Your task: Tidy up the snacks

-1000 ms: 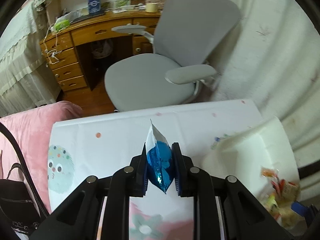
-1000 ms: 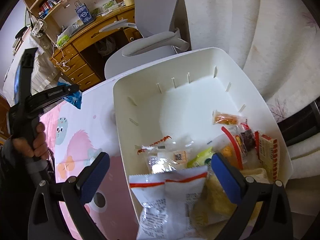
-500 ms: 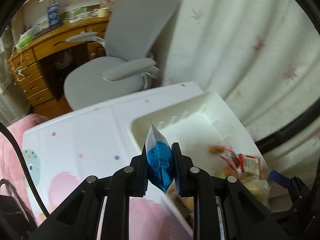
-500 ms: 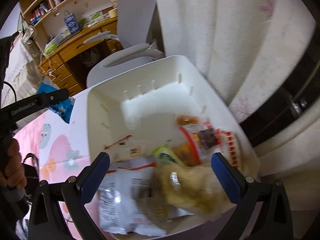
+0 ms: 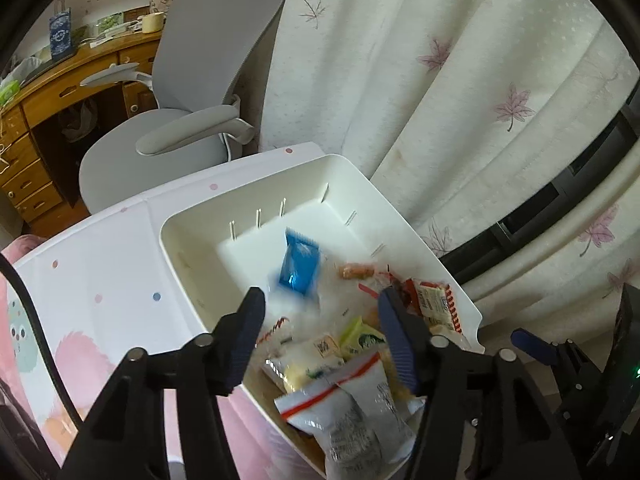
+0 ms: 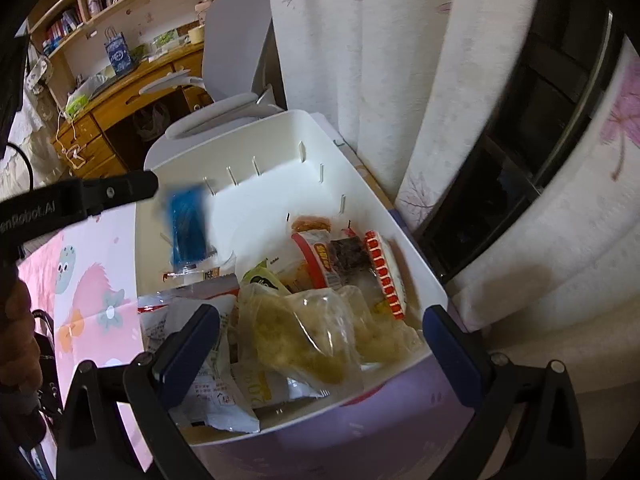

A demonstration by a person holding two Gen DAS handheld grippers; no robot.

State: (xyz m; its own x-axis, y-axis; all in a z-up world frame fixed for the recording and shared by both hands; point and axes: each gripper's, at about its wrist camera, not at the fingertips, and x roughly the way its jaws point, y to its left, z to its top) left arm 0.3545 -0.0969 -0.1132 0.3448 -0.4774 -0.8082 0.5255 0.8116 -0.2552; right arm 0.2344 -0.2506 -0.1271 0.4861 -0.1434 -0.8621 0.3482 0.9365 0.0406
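Snacks fill the near half of the white plastic bin [image 5: 420, 232], and the newest of them, a blue foil packet [image 5: 300, 268], is beyond the tips of the left gripper [image 5: 322, 314], ahead of the gap between its jaws and free of both pads; it is motion-blurred, shiny, bright blue with a crimped top edge and a paler highlight near its top, and whether it has reached the bin's bare white floor cannot be told. The left gripper's jaws are opening, with nothing pinched between them, only the heap of wrappers seen through the gap. Below and between those jaws lie a white pouch with a red stripe [image 5: 340, 412], a green-and-yellow sachet [image 5: 360, 336] and a pale yellow packet [image 5: 308, 364]; past the right-hand jaw sits a red-and-white striped pack [image 5: 436, 304], and farther ahead a small orange snack [image 5: 356, 271]. In the right wrist view the right gripper [image 6: 320, 344] has its jaws spread wide and empty, straddling the near end of the bin; between them lies a clear bag of yellowish pieces [image 6: 304, 328], and beyond them a red-rimmed cup-shaped pack [image 6: 316, 256]. The blue packet appears up and left of these jaws, beside the black finger of the left gripper. The bin rests on a pink cartoon-print cloth [image 6: 92, 300].
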